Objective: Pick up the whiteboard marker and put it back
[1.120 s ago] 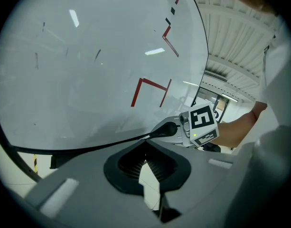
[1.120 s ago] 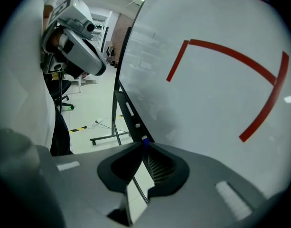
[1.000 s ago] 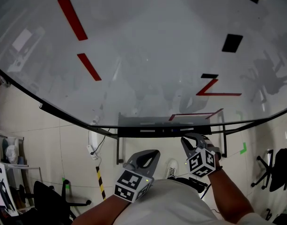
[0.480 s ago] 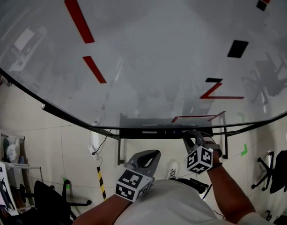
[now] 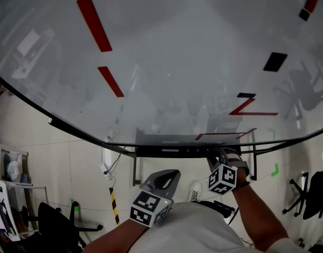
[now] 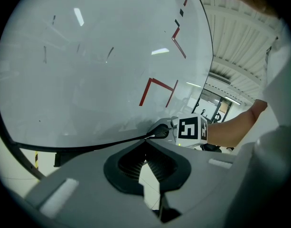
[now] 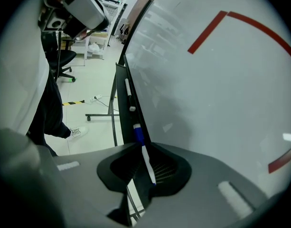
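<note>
Head view: the right gripper (image 5: 220, 161) is at the tray (image 5: 166, 151) under the whiteboard (image 5: 177, 62), while the left gripper (image 5: 162, 181) hangs well back from the tray and takes no part. Left gripper view: its jaws are pressed together on nothing. Right gripper view: the jaws pinch the white, blue-capped marker (image 7: 138, 135), which lies along the tray in line with the other pens (image 7: 128, 91); the grasp is judged made, with the set-down and release yet to be done.
</note>
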{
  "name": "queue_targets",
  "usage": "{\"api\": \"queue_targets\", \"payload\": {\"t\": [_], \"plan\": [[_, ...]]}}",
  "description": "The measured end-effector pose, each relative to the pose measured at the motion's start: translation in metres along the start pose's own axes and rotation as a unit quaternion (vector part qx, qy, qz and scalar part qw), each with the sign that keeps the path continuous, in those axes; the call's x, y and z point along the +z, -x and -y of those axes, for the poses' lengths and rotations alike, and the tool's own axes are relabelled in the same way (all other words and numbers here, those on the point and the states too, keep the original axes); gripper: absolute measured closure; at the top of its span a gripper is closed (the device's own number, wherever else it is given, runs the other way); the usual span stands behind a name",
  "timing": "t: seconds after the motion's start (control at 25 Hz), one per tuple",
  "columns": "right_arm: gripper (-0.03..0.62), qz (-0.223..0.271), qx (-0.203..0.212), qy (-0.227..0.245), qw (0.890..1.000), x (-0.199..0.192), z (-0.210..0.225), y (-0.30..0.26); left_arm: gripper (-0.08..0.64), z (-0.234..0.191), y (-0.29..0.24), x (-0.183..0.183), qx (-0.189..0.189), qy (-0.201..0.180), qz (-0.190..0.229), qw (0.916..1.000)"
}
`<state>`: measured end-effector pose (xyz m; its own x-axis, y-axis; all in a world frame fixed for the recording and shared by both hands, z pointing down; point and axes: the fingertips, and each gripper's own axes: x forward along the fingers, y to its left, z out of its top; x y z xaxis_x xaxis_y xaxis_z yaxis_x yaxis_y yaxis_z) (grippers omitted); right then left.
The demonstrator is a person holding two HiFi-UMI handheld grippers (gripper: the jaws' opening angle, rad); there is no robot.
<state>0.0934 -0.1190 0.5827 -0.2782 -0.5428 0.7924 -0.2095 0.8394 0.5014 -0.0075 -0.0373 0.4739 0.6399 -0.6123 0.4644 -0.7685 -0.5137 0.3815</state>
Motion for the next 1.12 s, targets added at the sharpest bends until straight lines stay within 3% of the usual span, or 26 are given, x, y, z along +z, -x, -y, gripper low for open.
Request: {"api": "queue_targets", "payload": {"t": [0.4,0.76,1.12], "plan": [[0.546,-0.027,-0.006,0.068,0.997,-0.003,-0.004,-0.015,0.543,-0.003,-0.001,-0.001,0.000,0.006,-0.002,1.0000],[0.562,-0.034,0.011,0.070,0.997,-0.003,-0.006,-0.018,0.543,-0.005,-0.002,-0.003,0.002,0.012,-0.003,0.9999],[0.560,-0.039,0.006,0.123,0.992,-0.001,-0.008,-0.016,0.543,-0.003,-0.001,-0.004,0.001,0.011,-0.003,0.9999]]}}
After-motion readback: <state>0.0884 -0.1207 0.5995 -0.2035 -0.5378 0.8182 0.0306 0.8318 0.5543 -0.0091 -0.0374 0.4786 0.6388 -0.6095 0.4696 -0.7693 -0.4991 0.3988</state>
